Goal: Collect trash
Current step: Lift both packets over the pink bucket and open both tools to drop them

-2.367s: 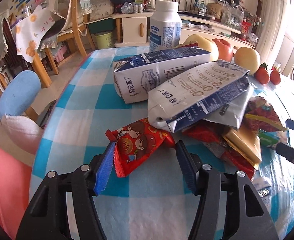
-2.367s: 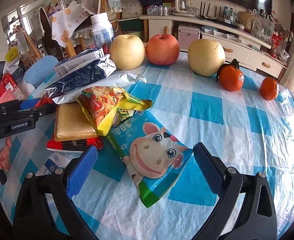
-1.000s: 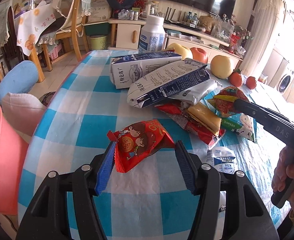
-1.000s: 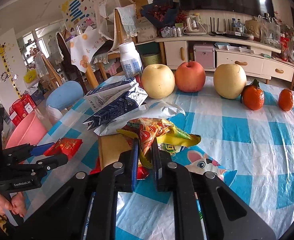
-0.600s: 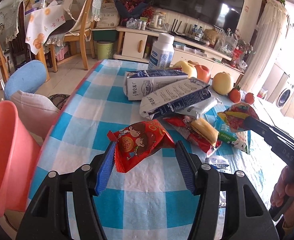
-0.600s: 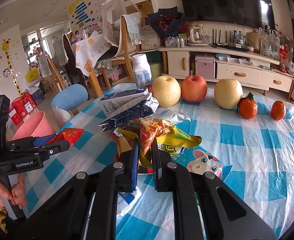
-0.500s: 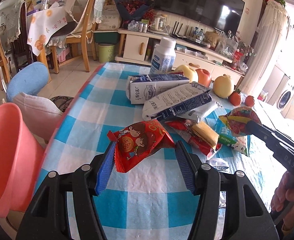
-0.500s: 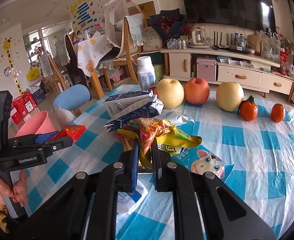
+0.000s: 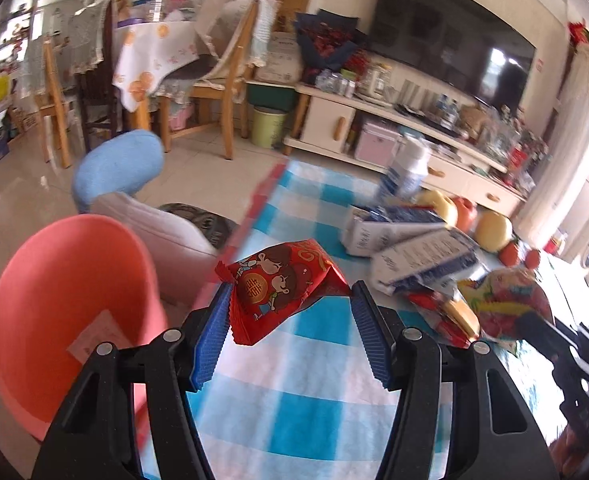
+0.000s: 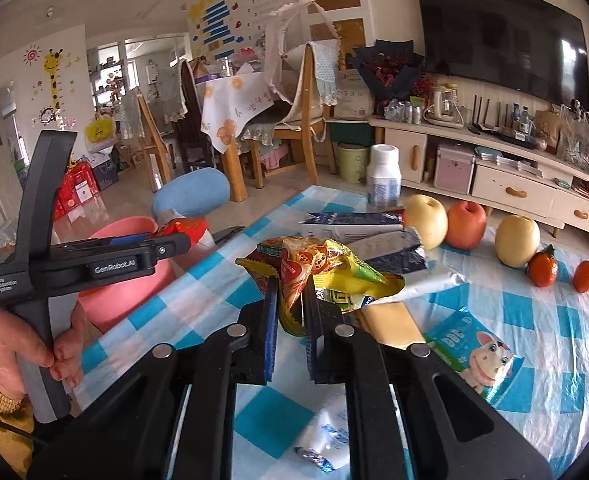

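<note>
I have my left claw (image 9: 290,320) pinching a red snack packet (image 9: 282,288) beside the pink bin (image 9: 66,304) and my right claw (image 10: 290,320) clamped on a yellow wrapper (image 10: 322,268), neither dropped yet, while milk cartons (image 9: 414,244) and more wrappers wait on the desk (image 9: 294,400) ahead.

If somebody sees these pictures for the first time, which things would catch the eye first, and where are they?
Probably the crinkled red snack packet with cartoon children, clamped in the left gripper above the edge of the blue-and-white checked tablecloth. Next, the round pink plastic bucket standing on the floor just beside that edge. In the right wrist view, the right gripper pinches a crumpled yellow and orange wrapper, with a row of fruit behind.
</note>
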Available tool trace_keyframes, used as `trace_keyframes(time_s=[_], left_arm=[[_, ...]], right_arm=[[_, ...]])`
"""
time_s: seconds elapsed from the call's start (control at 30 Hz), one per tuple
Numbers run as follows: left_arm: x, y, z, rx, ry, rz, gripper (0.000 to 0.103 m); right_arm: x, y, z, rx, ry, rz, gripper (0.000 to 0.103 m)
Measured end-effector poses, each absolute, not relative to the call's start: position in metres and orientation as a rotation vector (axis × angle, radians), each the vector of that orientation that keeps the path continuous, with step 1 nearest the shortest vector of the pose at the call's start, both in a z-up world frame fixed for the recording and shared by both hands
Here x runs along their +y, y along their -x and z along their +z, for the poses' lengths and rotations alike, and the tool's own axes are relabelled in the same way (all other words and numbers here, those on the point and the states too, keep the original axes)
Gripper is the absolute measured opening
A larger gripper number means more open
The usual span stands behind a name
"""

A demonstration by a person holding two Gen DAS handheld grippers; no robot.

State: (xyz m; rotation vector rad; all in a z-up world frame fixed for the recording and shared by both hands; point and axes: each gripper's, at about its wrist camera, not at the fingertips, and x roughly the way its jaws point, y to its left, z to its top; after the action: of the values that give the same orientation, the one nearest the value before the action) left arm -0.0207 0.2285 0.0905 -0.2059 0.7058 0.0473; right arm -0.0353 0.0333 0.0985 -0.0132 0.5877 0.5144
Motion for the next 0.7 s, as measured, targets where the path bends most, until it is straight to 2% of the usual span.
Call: trace_keyframes(time_s=[0.4,0.7], left_arm=[[0.357,0.046,0.097,0.676,0.362,0.365,0.061],[0.409,0.057,0.087,0.68,0.444,0.459,0.061]], right_arm=[[0.182,0.043,0.121,0.559,0.175,0.774,0.013],[0.268,0.034,0.113,0.562,0.272,0.906,0.013]])
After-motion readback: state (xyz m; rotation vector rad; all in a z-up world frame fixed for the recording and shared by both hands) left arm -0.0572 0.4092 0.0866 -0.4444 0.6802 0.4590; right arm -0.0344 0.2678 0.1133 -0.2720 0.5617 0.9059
